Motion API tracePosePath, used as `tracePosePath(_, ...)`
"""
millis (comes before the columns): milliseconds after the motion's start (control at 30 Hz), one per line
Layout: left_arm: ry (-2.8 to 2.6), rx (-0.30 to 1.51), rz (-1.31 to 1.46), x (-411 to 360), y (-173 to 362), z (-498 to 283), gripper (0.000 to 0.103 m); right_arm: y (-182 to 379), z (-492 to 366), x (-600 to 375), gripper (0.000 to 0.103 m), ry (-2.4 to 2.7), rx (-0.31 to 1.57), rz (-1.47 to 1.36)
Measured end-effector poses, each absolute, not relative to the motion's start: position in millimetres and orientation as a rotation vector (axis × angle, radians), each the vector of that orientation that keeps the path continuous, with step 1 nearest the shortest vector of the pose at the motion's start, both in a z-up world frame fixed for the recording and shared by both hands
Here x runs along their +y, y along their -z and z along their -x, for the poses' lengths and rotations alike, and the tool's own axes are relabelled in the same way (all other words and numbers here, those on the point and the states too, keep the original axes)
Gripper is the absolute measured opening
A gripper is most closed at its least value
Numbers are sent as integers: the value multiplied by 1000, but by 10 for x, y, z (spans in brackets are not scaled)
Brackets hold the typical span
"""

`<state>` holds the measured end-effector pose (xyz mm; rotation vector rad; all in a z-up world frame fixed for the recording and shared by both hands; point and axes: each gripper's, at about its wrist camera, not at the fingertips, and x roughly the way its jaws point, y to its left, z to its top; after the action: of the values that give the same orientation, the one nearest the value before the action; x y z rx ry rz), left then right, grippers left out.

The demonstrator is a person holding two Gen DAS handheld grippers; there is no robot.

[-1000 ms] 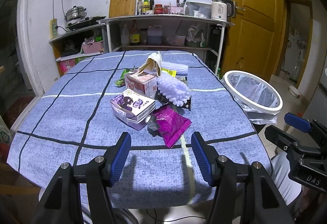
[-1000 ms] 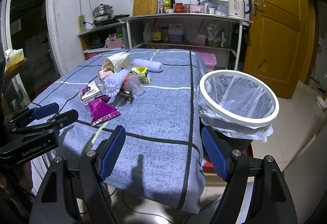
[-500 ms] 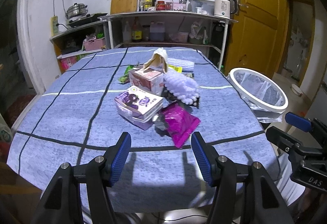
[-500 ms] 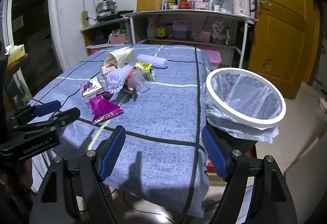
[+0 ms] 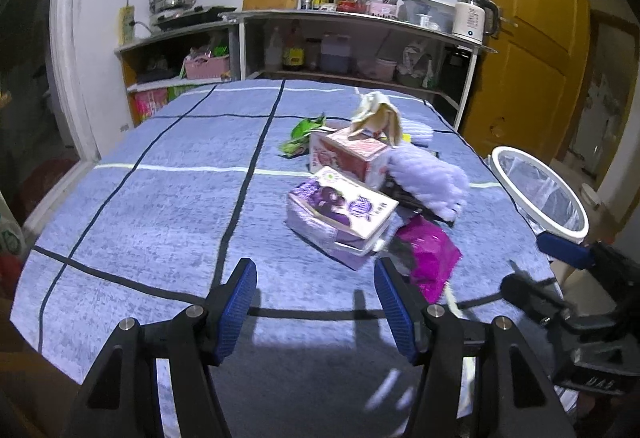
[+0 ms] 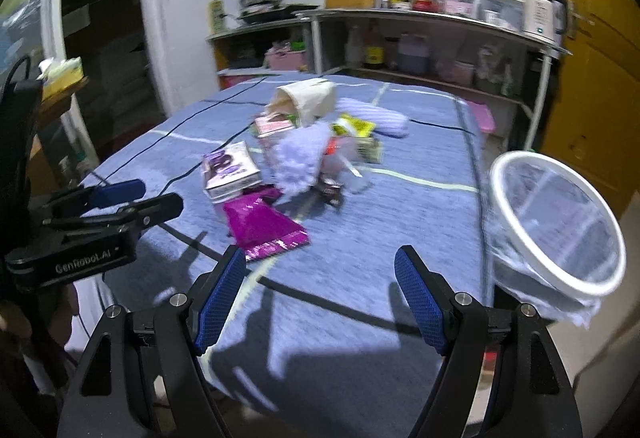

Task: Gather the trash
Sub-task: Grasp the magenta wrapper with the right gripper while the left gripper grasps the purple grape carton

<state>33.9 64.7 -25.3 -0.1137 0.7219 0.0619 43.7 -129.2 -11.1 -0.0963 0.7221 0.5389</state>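
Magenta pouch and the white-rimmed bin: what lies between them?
Only bare blue cloth between pouch and bin, in the right wrist view.

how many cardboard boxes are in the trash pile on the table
2. A purple box lies flat at the near edge of the pile, beside the magenta wrapper. A red-and-white box sits just behind it, under crumpled paper. The pile may hide others.

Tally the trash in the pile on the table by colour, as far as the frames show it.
Purple or lilac: 3, the purple box, fluffy lilac piece, lilac roll
Magenta: 1, pouch
Red-pink: 1, carton
Green: 1, wrapper
Yellow: 1, packet
Cream: 1, paper bag
Total: 8; smaller pieces are too blurred.
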Motion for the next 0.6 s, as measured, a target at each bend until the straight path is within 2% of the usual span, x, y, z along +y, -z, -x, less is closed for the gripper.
tracePosePath(433,-39,722,208,1030,283,-552,70,327,-833,-720,77,-644,773,175)
tracePosePath(500,-36,720,219,1057,280,-575,71,354,-886,-677,71,-653,788,174)
tracePosePath(533,-31,718,226,1054,272,-585,71,357,-904,-670,60,-659,791,173)
tracePosePath(567,-26,716,234,1055,267,-595,71,360,-910,-663,54,-661,794,174)
tracePosePath(600,-20,715,242,1049,260,-611,71,363,-920,-667,54,-660,796,172)
